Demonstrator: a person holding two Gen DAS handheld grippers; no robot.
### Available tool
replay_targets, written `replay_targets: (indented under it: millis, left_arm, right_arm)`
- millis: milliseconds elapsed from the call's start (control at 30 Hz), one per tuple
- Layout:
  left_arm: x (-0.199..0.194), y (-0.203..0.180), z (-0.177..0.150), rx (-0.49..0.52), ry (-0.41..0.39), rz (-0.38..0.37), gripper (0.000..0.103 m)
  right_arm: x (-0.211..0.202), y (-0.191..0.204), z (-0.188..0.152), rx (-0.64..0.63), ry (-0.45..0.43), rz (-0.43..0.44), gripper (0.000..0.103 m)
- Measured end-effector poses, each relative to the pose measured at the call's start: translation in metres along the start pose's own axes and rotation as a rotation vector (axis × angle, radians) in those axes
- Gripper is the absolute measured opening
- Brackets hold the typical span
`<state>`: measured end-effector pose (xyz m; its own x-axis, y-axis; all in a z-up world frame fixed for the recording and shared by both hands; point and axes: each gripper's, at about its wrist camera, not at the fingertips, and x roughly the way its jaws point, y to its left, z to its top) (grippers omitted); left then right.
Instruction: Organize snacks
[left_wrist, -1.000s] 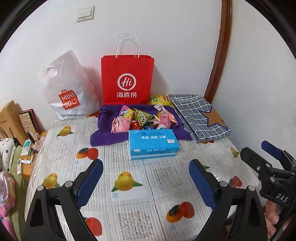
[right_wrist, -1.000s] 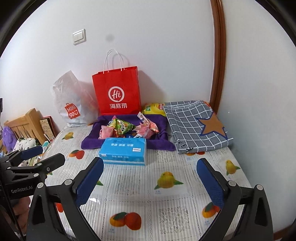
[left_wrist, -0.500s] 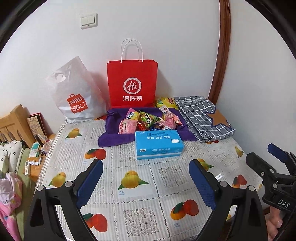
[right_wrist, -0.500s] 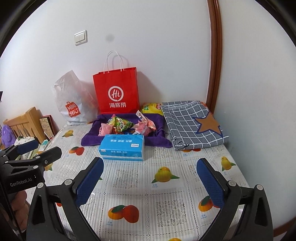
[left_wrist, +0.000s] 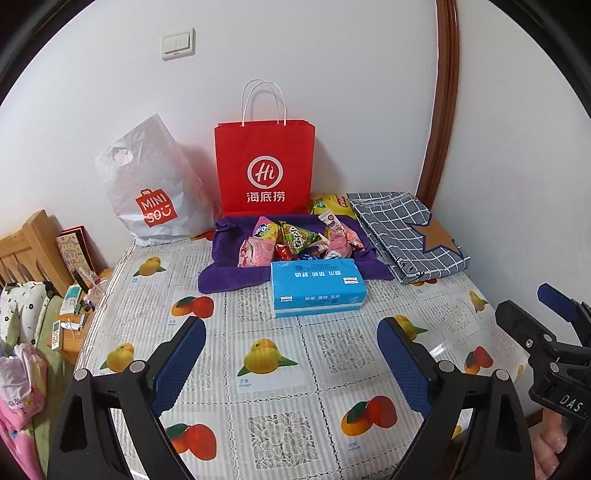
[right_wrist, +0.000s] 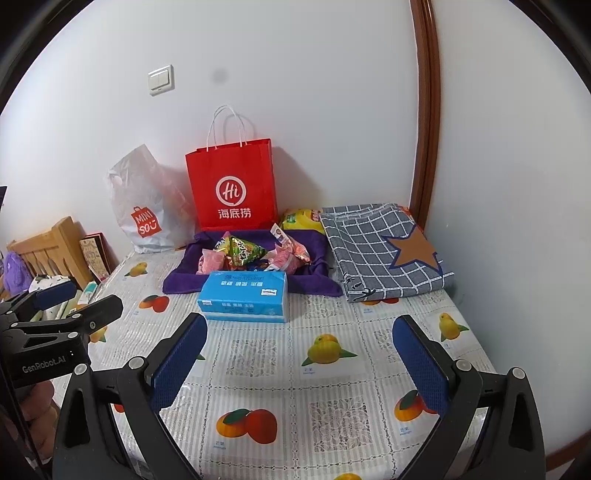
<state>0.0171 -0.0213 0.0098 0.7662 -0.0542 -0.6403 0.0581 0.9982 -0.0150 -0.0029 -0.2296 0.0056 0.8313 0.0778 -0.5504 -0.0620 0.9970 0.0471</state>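
Left wrist view first: compared with a second ago everything on the table looks smaller and further off, so I'd say both grippers have backed away from the far edge, and nothing on the table itself has shifted. Going left to right along that far edge: white MINISO bag, red paper bag, then the snacks piled loose on the purple cloth, with the blue tissue pack sitting right in front of them, and the grey checked cloth in the far right corner. My left gripper is spread wide with nothing in it, right gripper same deal. Snacks sit in a jumble, so whether sorting is ahead or I'm pulling out, can't say.
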Motion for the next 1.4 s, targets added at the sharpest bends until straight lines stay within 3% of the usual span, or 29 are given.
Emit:
replay_targets:
  millis: [1400]
  left_arm:
    - [-0.0082,-0.0007,0.003,0.007,-0.007,0.001,0.094]
  right_arm:
    - [-0.0061,0.0035,-0.0009,0.002,-0.015,0.022,0.1]
